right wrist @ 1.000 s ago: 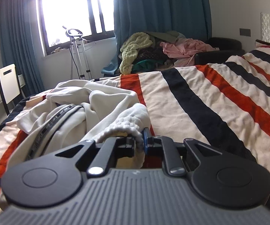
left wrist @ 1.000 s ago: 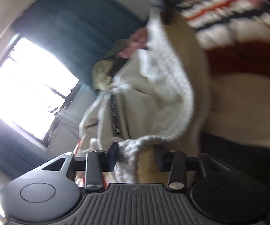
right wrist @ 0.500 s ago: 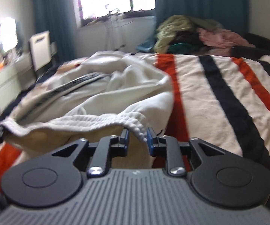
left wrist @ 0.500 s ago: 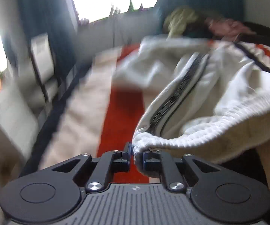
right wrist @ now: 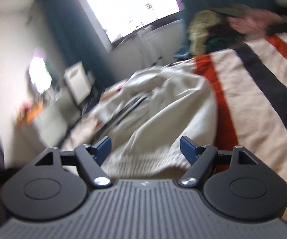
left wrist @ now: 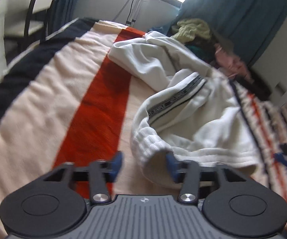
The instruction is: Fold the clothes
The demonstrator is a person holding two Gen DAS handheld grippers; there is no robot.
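Both grippers, left gripper [left wrist: 143,164] and right gripper [right wrist: 145,147], are hanging wide open, holding nothing; white pants [left wrist: 185,107] are lying at 12 o'clock on the striped bed [left wrist: 67,103].

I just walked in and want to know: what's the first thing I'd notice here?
The crumpled white trousers lying on the striped blanket, right in front of the left claw, which is open. The right claw is open too. Behind the bed, a heap of clothes sits by the blue curtain.
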